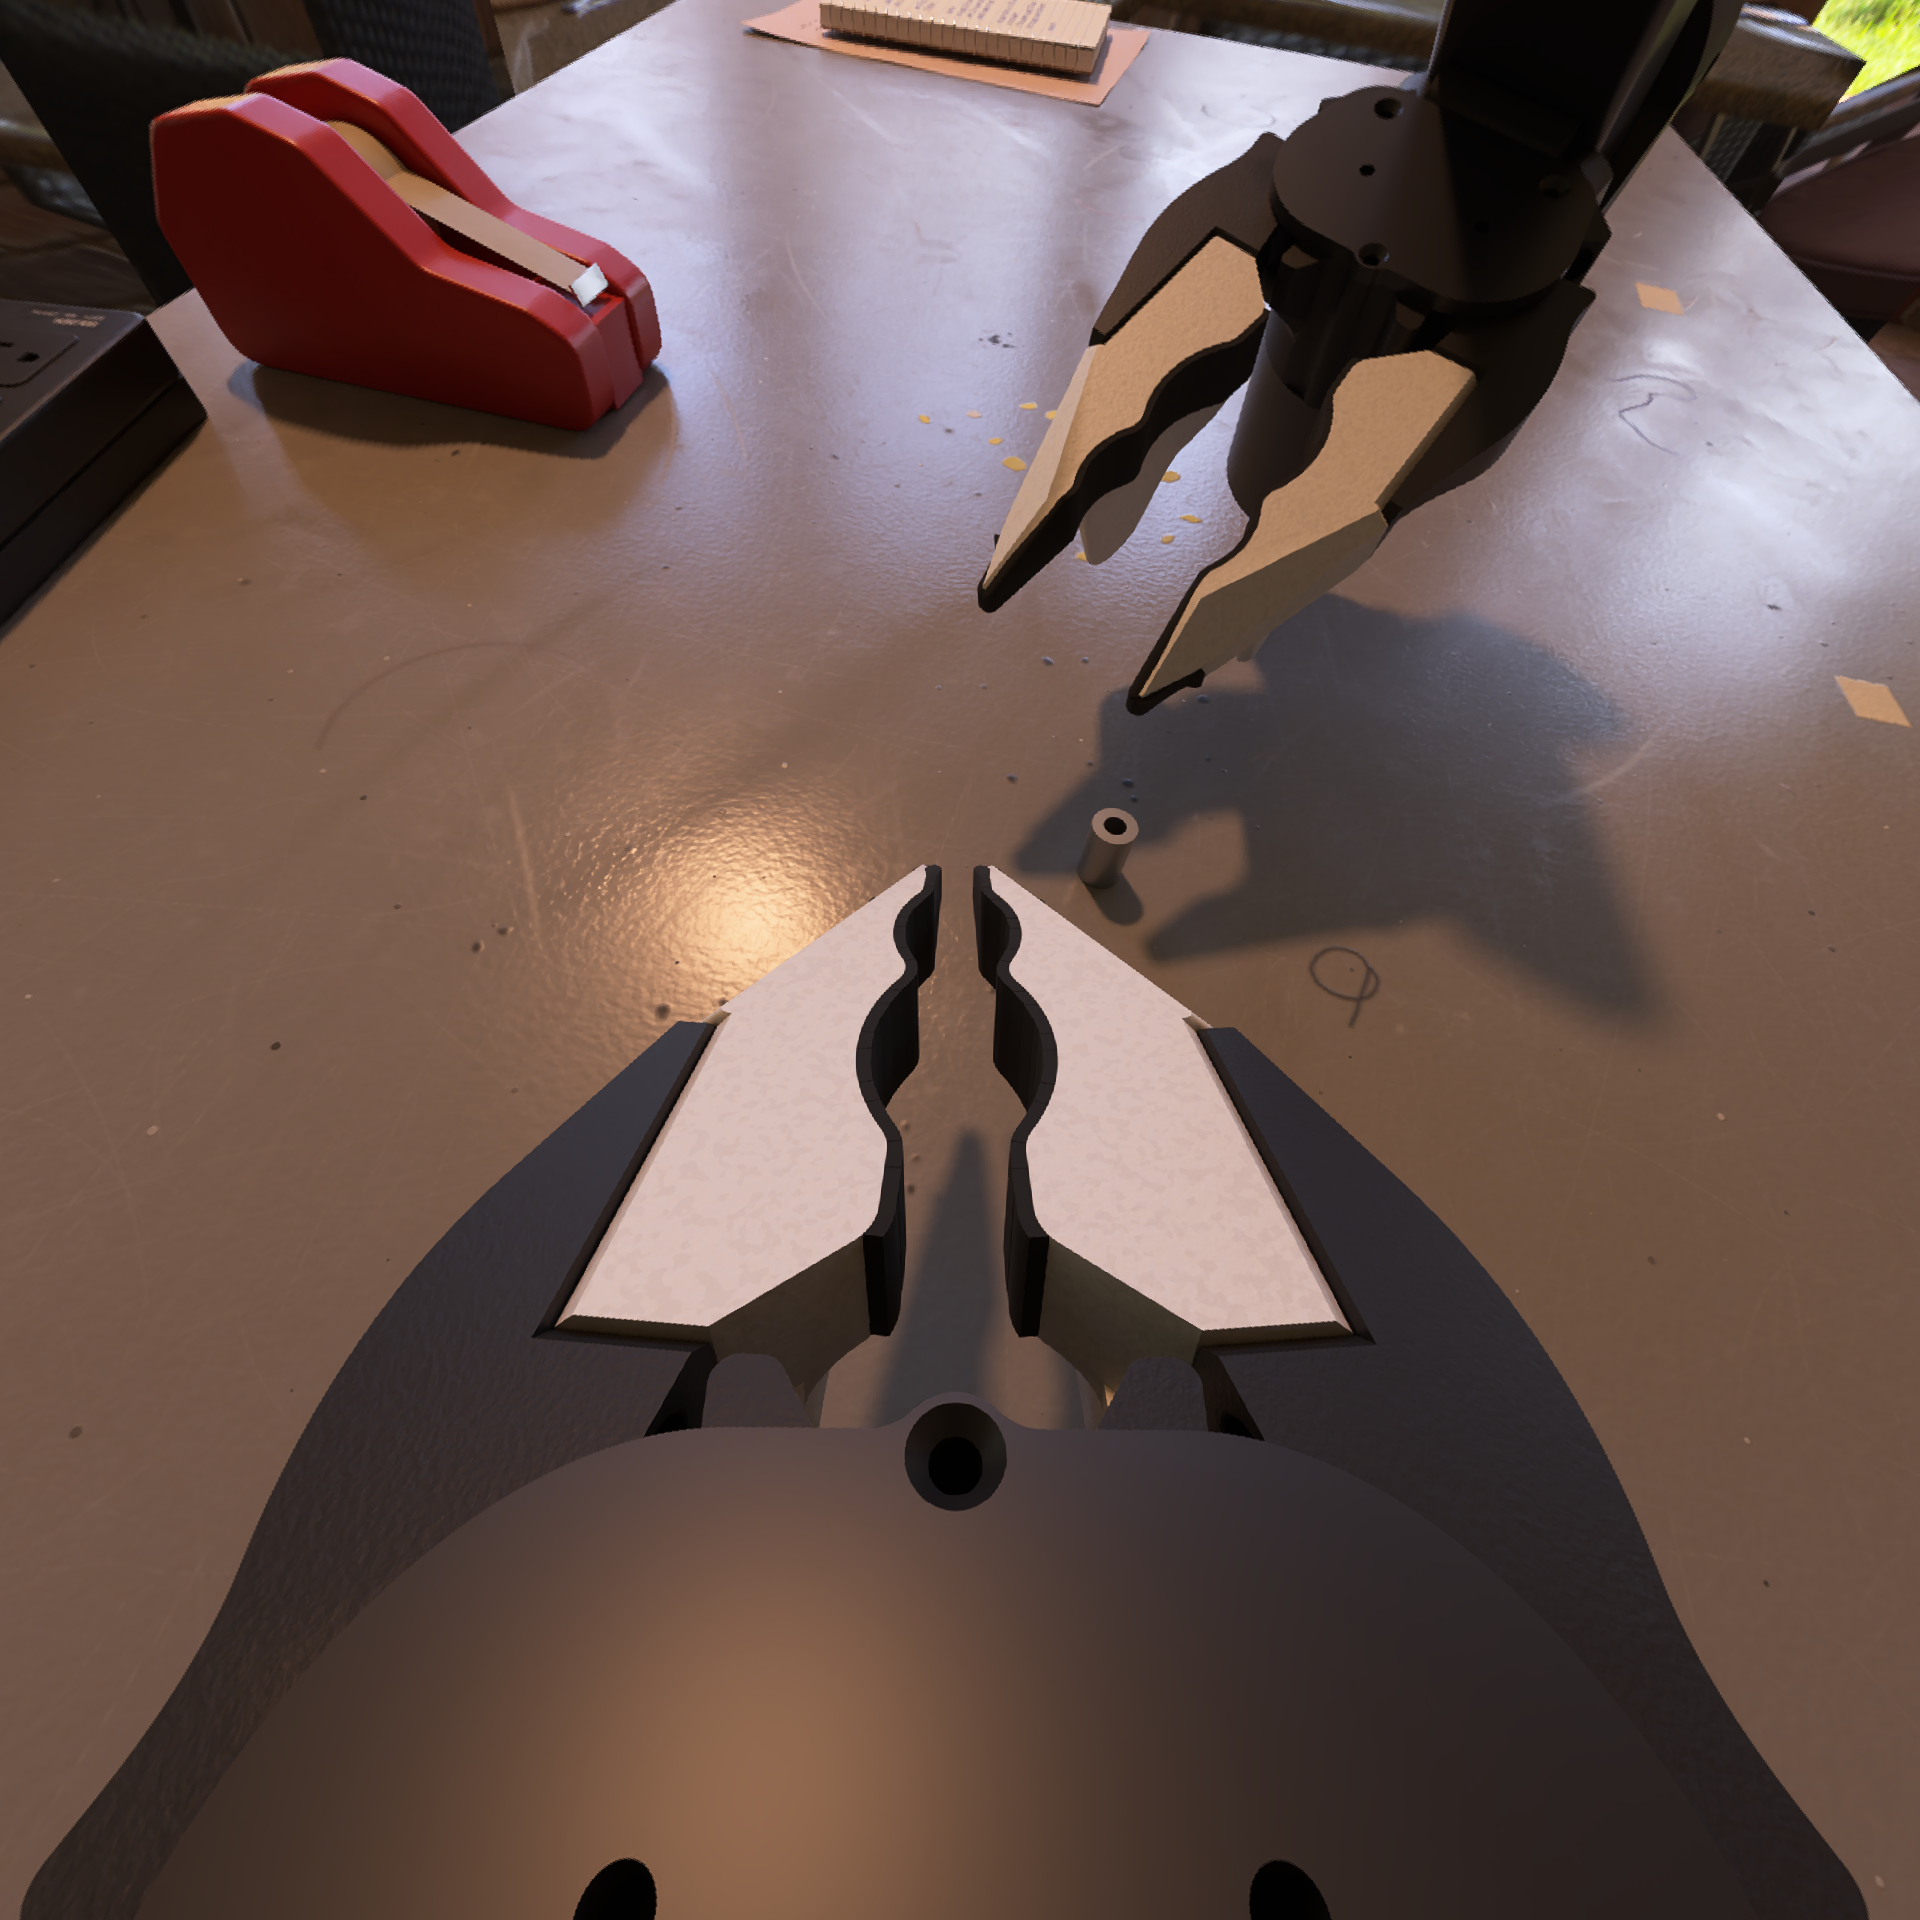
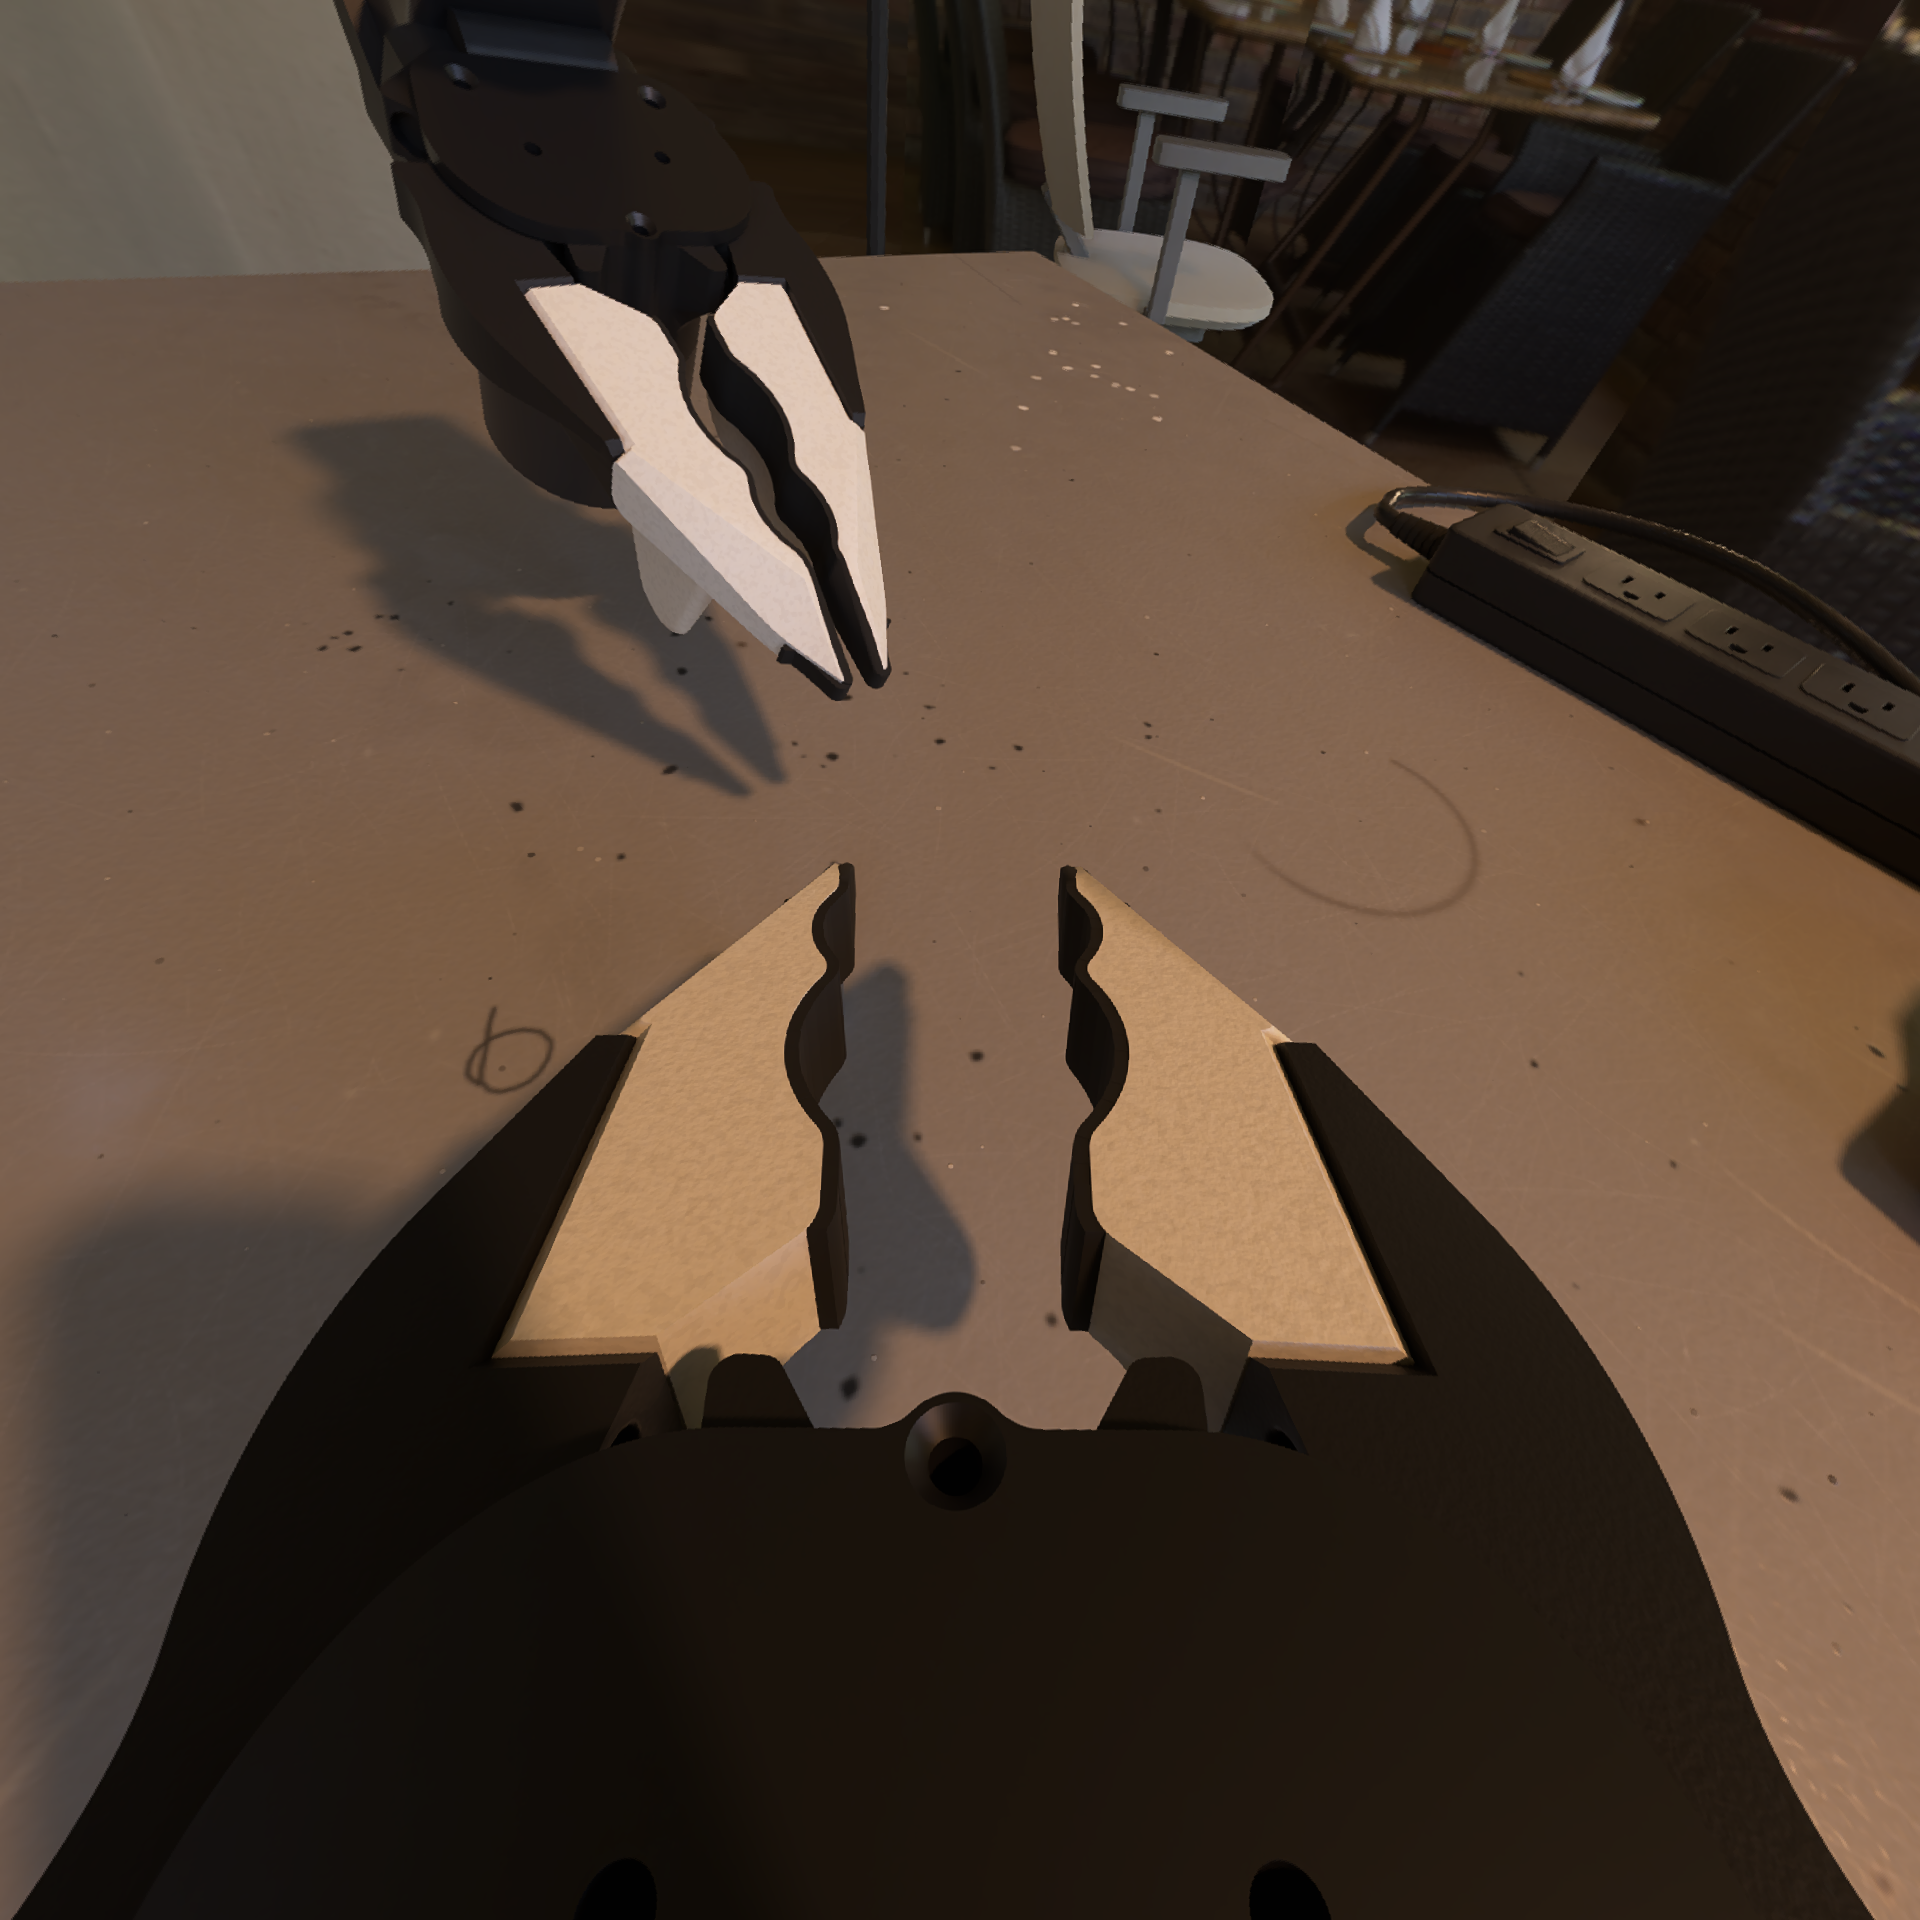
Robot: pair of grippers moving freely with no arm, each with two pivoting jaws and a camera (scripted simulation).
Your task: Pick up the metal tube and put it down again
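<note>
A small metal tube [image 1: 1108, 849] stands upright on the table [image 1: 416, 790], just right of the nearly closed, empty left gripper [image 1: 957, 871]. The right gripper [image 1: 1070, 649] hovers above it, jaws apart and empty. Likely rigid, light, slick and easily toppled; best pinched across its mid-wall.

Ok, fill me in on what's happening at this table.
Nothing is being held. The small metal tube stands upright on the brown table, free of both. The right hand-held gripper hovers open above and beyond it. The left hand-held gripper, nearly shut and empty, sits just beside it. A red tape dispenser stands aside.
</note>
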